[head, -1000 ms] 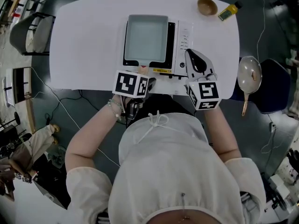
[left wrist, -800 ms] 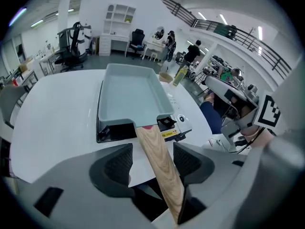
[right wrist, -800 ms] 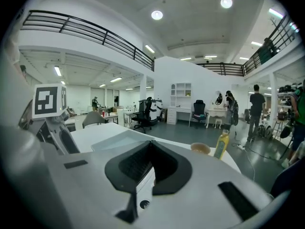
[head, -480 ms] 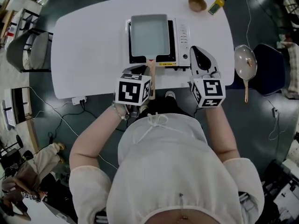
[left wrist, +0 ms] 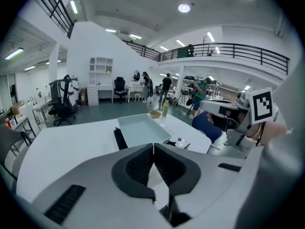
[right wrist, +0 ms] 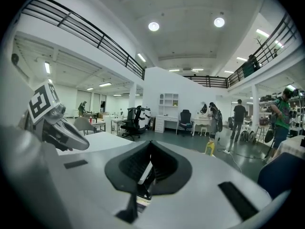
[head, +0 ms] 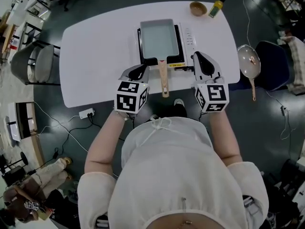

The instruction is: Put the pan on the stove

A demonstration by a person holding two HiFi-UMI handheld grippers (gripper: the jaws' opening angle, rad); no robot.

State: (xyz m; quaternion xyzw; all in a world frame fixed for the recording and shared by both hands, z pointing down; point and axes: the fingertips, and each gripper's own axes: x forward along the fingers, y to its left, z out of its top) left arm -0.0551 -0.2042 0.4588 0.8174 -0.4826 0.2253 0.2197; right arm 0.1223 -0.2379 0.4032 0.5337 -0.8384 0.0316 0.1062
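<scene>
A grey rectangular pan [head: 159, 37] sits on the portable stove [head: 189, 37] at the middle of the white table [head: 95, 56]. Its wooden handle [head: 164, 80] points toward the near edge. My left gripper [head: 139, 70] hovers just left of the handle, apart from it, jaws shut with nothing between them. In the left gripper view the pan [left wrist: 142, 130] lies ahead of the shut left gripper [left wrist: 153, 149]. My right gripper [head: 198, 57] rests right of the stove's front corner, its jaws shut and empty; the right gripper [right wrist: 150, 146] looks out past the table.
A small wooden bowl [head: 197, 7] and a yellow bottle [head: 215, 5] stand at the table's far right corner. A round pan [head: 249, 63] lies on a blue chair [head: 274, 61] to the right. Another chair [head: 35, 63] stands left. A power strip [head: 86, 113] lies on the floor.
My left gripper has come away from the pan's handle to its left, and its jaws have closed. The handle now shows in full. The right gripper has barely shifted.
</scene>
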